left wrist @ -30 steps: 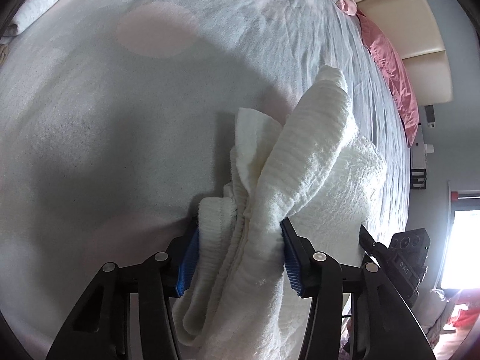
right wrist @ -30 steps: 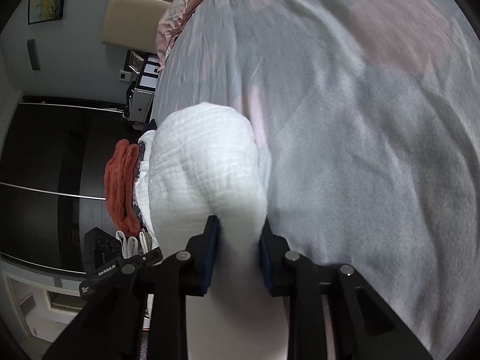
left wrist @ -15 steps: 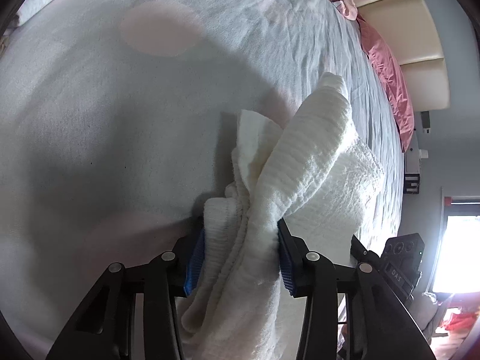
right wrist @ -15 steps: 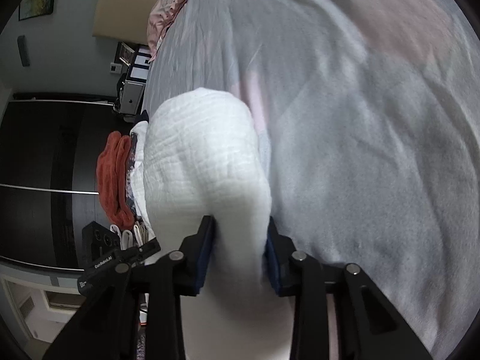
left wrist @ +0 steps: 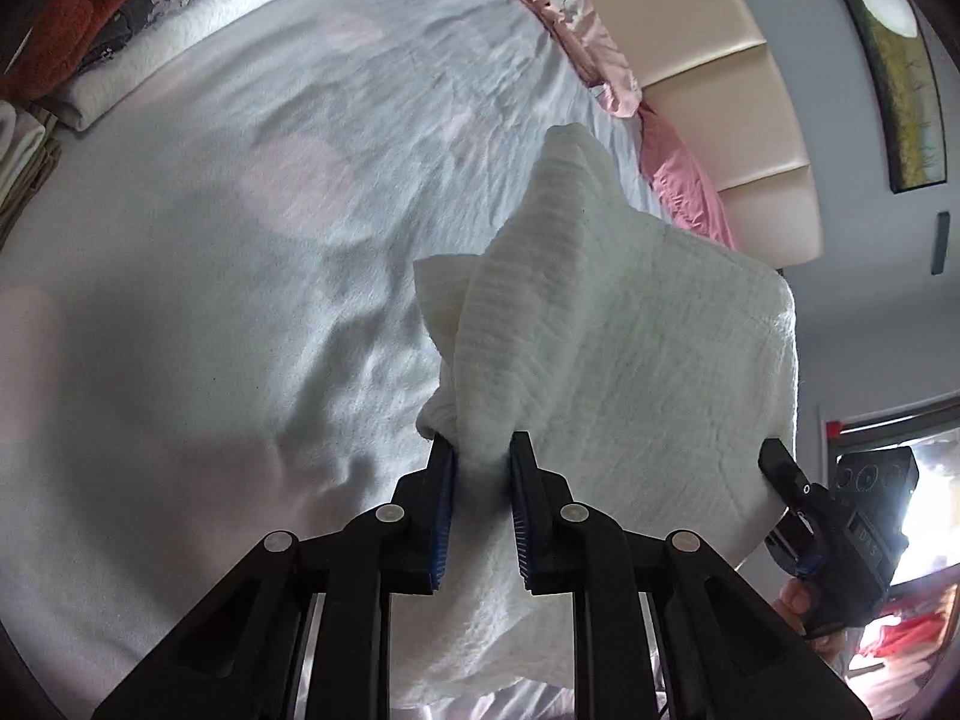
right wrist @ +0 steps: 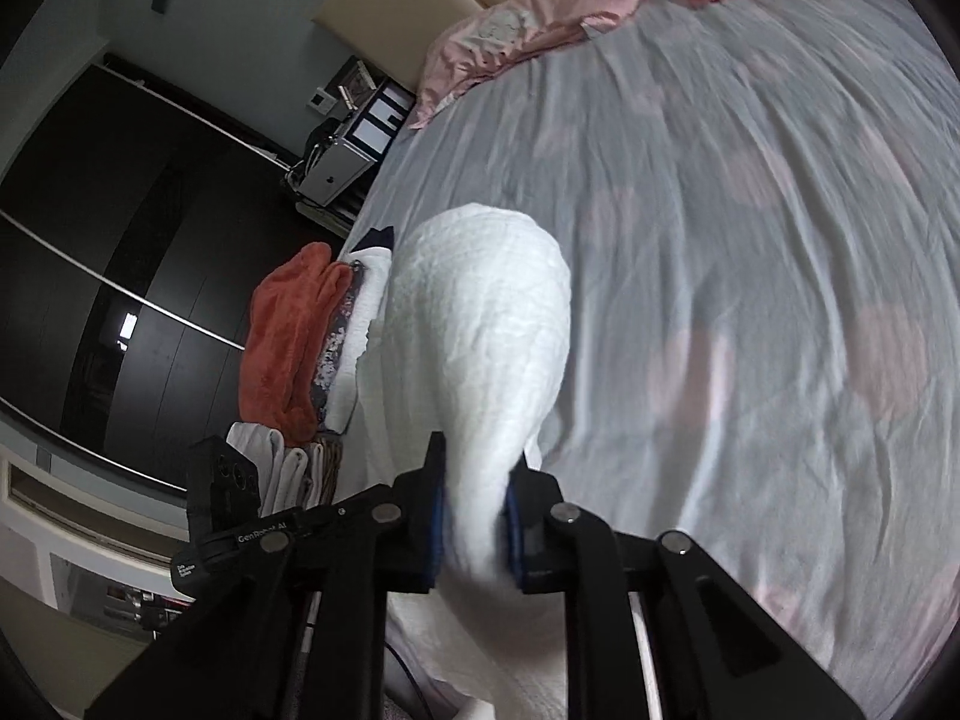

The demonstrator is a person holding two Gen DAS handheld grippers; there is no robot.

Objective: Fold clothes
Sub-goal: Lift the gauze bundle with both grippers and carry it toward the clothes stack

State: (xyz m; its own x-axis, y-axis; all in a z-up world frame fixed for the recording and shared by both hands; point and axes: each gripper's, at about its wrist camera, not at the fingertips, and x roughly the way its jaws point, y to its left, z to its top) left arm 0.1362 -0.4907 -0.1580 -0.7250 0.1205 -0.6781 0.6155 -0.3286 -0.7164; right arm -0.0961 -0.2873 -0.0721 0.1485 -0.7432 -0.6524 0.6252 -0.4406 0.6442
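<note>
Pale grey bedsheet (left wrist: 252, 312) behind: L gripper (left wrist: 483, 456) & R gripper (right wrist: 477, 474) jaws closing on white textured cotton garment (left wrist: 606, 336), pinched between both.

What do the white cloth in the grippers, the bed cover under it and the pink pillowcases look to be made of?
White cloth: soft crinkled cotton, likely muslin or waffle weave, matte; fine ribbed puckers show. Bed cover: thin smooth woven sheet, pale grey with faint pink spots, matte, with shallow wrinkles. Pink pillowcases: probably satin or a similar synthetic; they show a slight sheen and crisp creases.

White textured cloth (left wrist: 630, 348) — bunched, hanging above the bed.
</note>
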